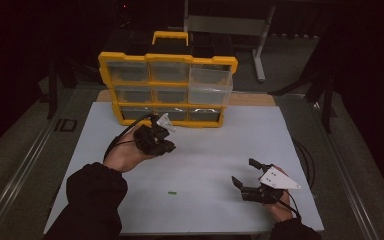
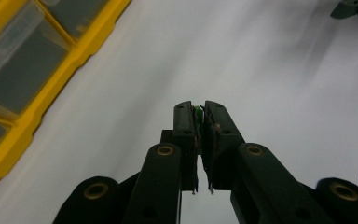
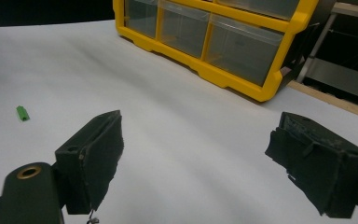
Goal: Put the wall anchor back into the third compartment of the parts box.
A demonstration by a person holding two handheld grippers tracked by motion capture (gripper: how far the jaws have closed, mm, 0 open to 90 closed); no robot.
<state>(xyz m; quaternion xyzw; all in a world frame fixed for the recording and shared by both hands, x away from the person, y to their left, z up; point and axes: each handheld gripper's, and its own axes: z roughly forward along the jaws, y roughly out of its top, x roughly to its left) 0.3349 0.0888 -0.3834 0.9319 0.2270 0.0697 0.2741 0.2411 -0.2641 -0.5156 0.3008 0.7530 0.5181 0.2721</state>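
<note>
Behind the white sheet [image 1: 205, 150], yellow drawer organizer [image 1: 167, 90] stands upright.

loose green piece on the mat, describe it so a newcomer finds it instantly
Start at the yellow drawer organizer at the far edge of the white mat. Come toward the near edge, between the two hands: the small green piece lies alone there, the only loose coloured thing on the mat.

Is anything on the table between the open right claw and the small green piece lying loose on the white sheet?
Nothing visible: bare white sheet separates the right claw from the green piece.
</note>
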